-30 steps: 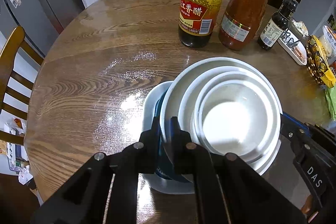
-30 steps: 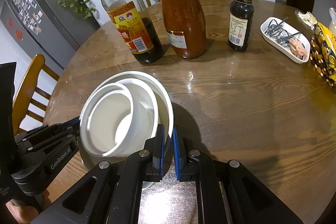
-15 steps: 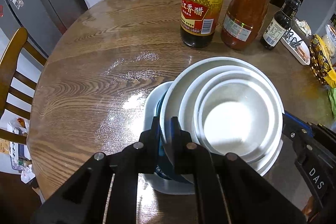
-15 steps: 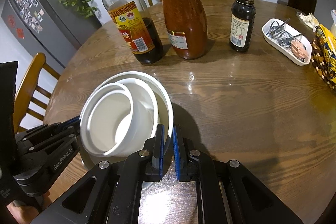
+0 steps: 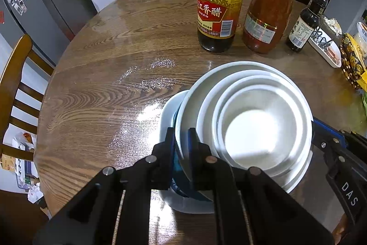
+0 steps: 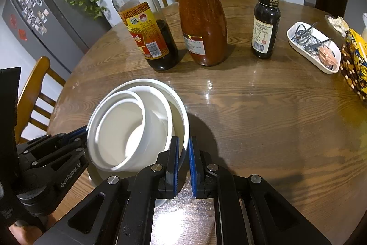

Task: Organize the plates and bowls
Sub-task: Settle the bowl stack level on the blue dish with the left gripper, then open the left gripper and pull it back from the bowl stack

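Your left gripper [image 5: 181,141] is matte black plastic, its two angular arms dotted with round silver screw heads and tipped with blue pads. Your right gripper [image 6: 183,153] is built the same, its blue ribbed pads [image 6: 176,160] lining the jaws. Seen from the side, one body carries white lettering "GenRobot.AI", the other "DAS". A silvery textured strip runs between the arms.

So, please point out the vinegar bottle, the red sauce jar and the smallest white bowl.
vinegar bottle [image 5: 216,15]: left wrist view, label.
red sauce jar [image 6: 201,15]: right wrist view, body.
smallest white bowl [image 5: 252,130]: left wrist view, inner bottom.
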Demonstrator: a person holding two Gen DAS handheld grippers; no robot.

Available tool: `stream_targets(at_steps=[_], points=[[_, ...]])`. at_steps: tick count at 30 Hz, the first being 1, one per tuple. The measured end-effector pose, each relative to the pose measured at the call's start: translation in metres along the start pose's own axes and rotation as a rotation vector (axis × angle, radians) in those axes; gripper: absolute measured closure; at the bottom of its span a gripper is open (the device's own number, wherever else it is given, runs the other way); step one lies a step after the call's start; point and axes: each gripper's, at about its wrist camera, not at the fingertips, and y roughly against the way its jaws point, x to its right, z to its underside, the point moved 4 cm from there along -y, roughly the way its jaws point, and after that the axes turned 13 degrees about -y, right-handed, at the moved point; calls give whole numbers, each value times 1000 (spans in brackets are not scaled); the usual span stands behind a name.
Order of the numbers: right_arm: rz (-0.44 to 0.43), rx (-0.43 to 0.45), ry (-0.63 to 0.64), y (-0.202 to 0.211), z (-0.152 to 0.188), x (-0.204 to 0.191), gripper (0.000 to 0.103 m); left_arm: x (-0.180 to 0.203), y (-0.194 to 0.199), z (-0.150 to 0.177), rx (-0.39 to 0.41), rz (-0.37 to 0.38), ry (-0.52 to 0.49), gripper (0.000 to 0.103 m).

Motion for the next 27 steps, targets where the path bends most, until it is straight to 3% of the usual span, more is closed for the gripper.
stream_targets(at_steps=[8, 16, 27], points=[[18, 0, 7, 0, -1, 0, 92, 1, 0, -1, -3, -9, -2, 91], [27, 3, 8, 0, -2, 0, 92, -13, -1, 2, -8, -29, 32, 62], [38, 2, 12, 1, -1, -1, 92, -14, -1, 2, -1, -36, 27, 60]])
